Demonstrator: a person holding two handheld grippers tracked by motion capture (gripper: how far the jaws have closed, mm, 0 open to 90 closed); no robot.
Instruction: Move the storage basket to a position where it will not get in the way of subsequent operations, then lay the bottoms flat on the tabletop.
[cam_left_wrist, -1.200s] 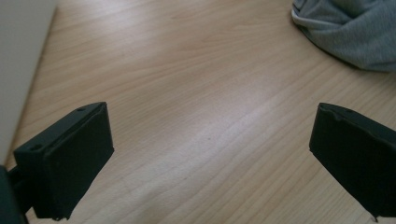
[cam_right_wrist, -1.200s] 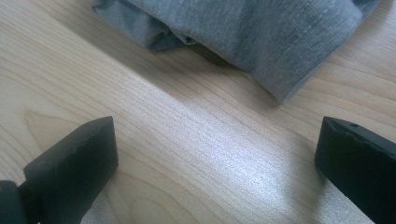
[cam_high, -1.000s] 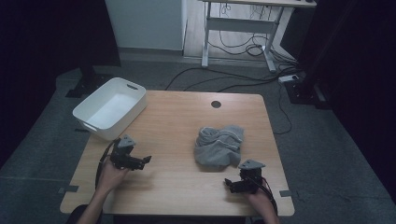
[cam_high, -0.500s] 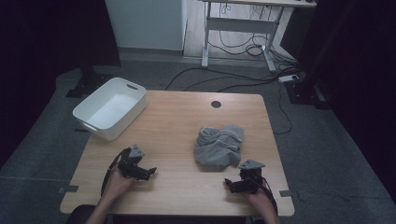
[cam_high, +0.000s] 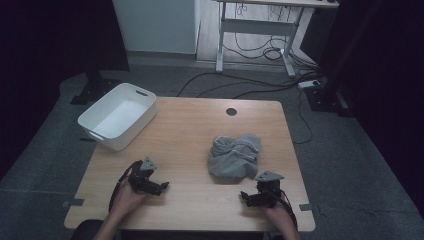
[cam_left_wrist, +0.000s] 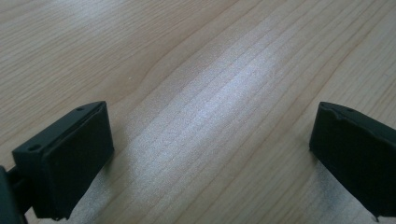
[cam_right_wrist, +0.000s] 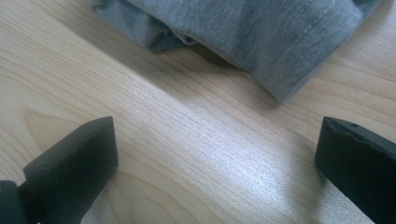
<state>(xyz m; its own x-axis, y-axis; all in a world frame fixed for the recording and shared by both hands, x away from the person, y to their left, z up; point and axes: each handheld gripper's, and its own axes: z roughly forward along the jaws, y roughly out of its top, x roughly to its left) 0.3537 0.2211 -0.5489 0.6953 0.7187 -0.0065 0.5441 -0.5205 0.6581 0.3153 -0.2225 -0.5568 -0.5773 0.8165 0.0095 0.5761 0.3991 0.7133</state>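
Observation:
A crumpled grey garment (cam_high: 234, 155) lies on the wooden table (cam_high: 200, 130), right of centre. My right gripper (cam_high: 246, 196) rests near the front edge just below the garment, open, with bare wood between its jaws (cam_right_wrist: 215, 154); the grey cloth (cam_right_wrist: 243, 32) lies a short way beyond them. My left gripper (cam_high: 162, 186) sits at the front left, pointing right, open over bare wood (cam_left_wrist: 210, 140), nothing between its jaws.
A white plastic bin (cam_high: 119, 115) stands empty at the table's back left corner, overhanging the edge. A round cable hole (cam_high: 231, 111) is near the back edge. Cables and a desk frame (cam_high: 255, 37) lie on the floor behind.
My left gripper has moved to the right and slightly toward the front edge. The right gripper and the garment have stayed put.

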